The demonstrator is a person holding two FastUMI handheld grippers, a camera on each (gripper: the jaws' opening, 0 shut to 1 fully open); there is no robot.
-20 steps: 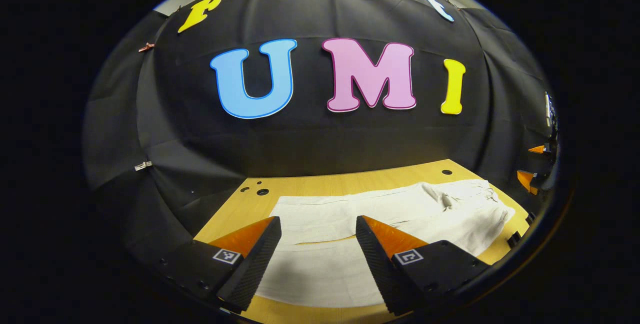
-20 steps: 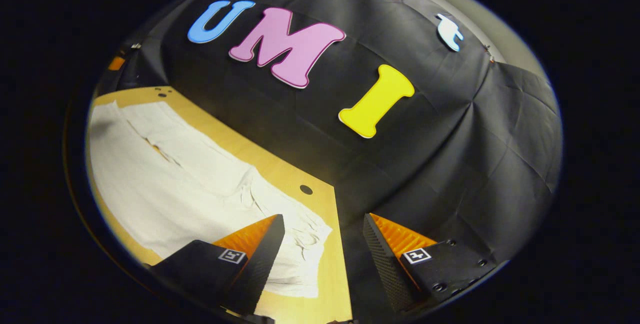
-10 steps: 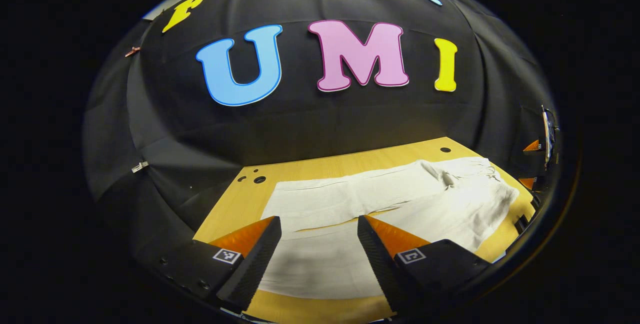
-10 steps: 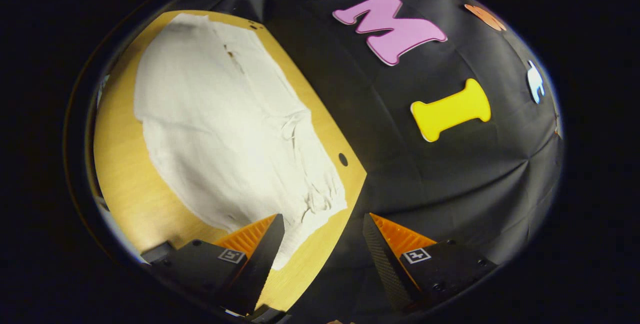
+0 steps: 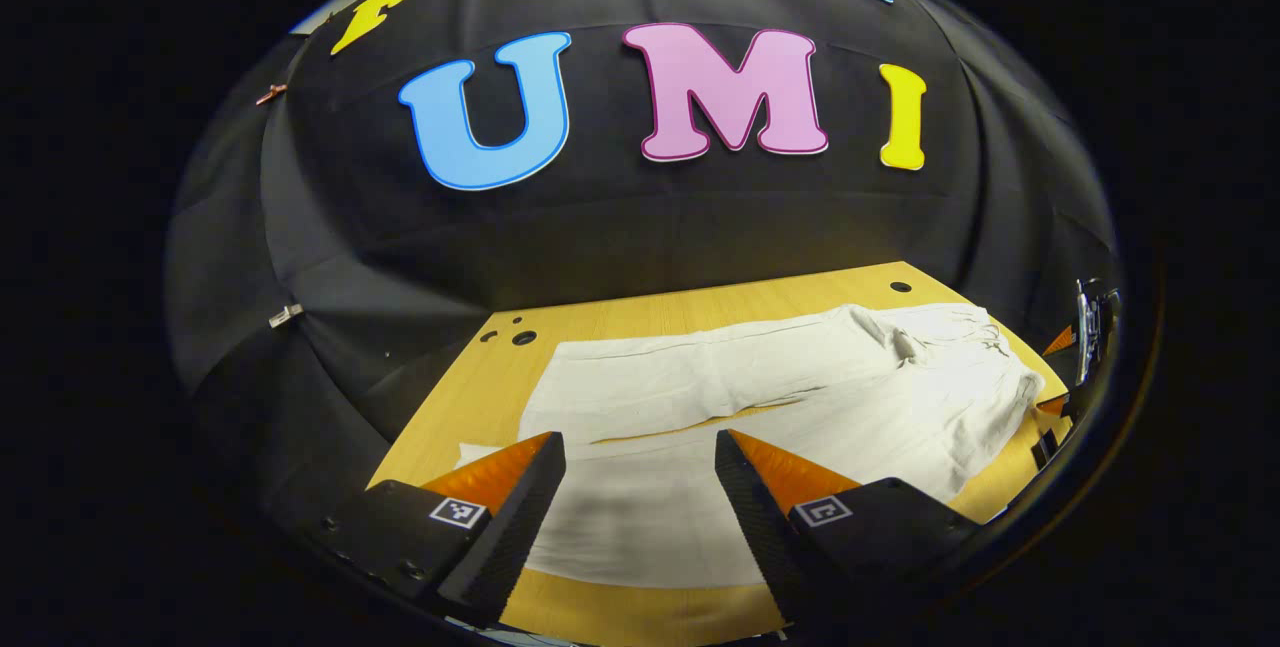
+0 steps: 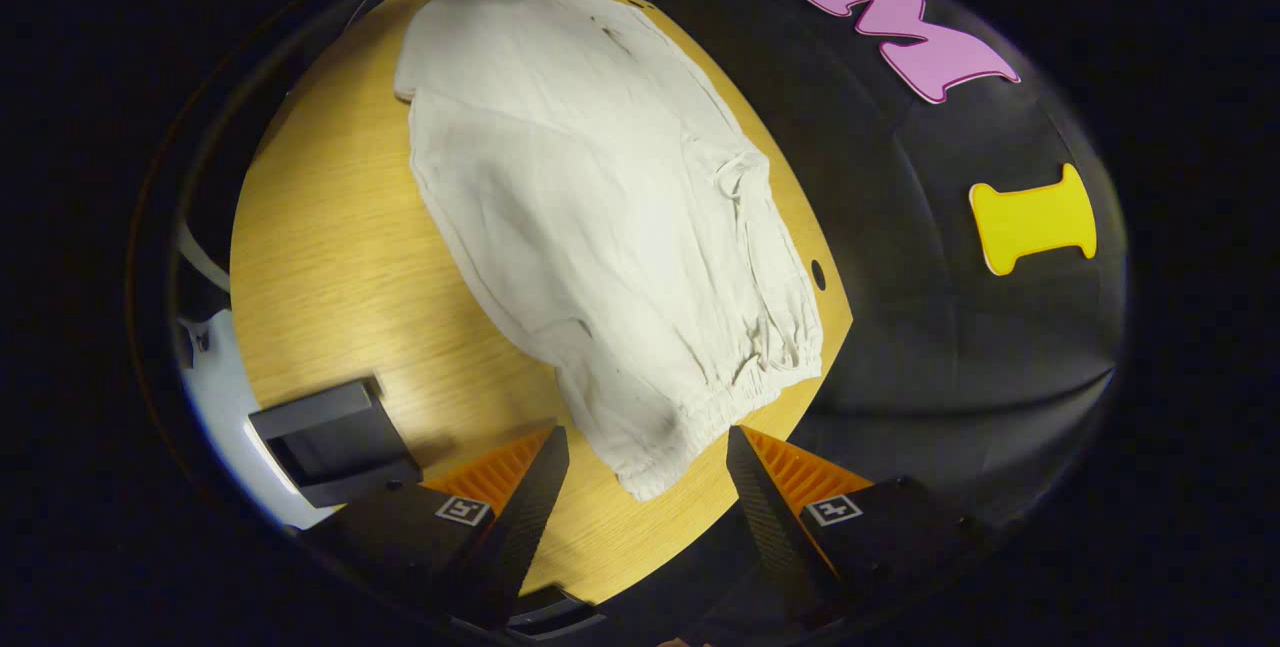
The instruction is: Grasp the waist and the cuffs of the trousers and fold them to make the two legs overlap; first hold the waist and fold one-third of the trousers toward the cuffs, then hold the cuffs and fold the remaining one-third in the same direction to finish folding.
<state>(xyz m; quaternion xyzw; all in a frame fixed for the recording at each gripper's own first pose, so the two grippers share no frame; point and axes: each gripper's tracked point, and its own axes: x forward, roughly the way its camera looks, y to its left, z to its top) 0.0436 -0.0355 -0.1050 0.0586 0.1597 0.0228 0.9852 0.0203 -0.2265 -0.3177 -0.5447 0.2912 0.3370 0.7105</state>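
Note:
White trousers (image 5: 760, 397) lie flat and spread out on the wooden table (image 5: 640, 312). In the left gripper view their cuffs lie at the near left and the gathered waist (image 5: 960, 347) at the far right. My left gripper (image 5: 640, 442) hovers open over the cuff end of the near leg, with nothing between its fingers. In the right gripper view the trousers (image 6: 600, 207) stretch away from the elastic waist (image 6: 720, 387). My right gripper (image 6: 645, 437) stands open just before the waist's near corner, which points into the gap between the fingers.
A black block (image 6: 330, 437) sits on the table (image 6: 330, 257) at its near edge, left of my right gripper. Small holes (image 5: 524, 337) mark the tabletop's far left corner, and another hole (image 6: 818, 274) lies beside the waist. Black cloth walls stand close behind the table.
My right gripper has swung down and round toward the waist, so the waist's corner now lies just ahead of its fingers. My left gripper has shifted only slightly over the cuffs. Both stay open.

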